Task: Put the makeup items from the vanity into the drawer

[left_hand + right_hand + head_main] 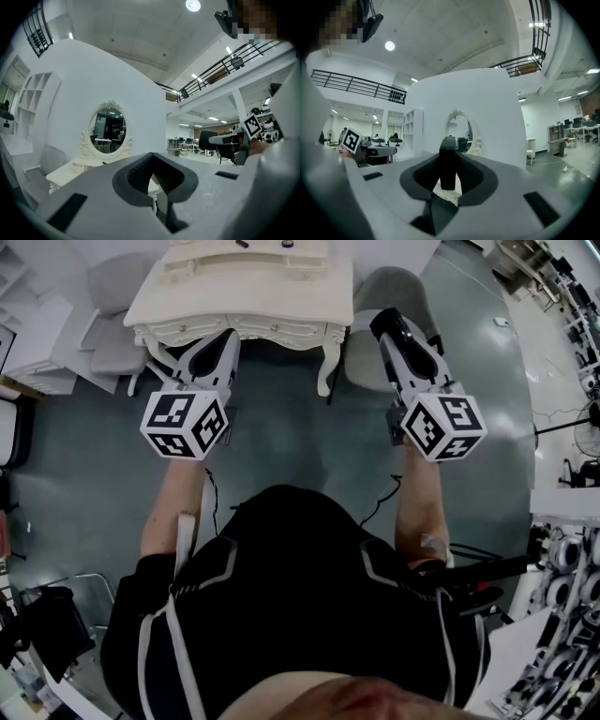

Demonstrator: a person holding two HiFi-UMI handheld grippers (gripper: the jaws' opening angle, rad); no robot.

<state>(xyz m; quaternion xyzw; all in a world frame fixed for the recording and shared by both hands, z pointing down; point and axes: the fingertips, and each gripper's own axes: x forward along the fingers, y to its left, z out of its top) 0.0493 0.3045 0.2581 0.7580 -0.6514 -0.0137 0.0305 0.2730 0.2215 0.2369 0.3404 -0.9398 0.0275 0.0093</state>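
A white vanity (187, 296) stands ahead of me, its front drawers (281, 331) closed. Two small dark items (242, 244) lie at the far edge of its top, too small to identify. Both grippers hang level in the air short of the vanity. My left gripper (223, 338) is in front of the vanity's left leg; its ribbed pads (140, 176) stand slightly apart with nothing between them. My right gripper (386, 320) is off the vanity's right corner. In the right gripper view a dark upright bar (447, 164) fills the jaw gap; fingers or an item, I cannot tell. The oval mirror (108, 130) faces me.
Grey chairs stand on both sides of the vanity, one at the left (112, 334) and one at the right (403, 287). A white shelf unit (37, 371) is at the far left. Benches with cables and gear (562, 568) line the right side.
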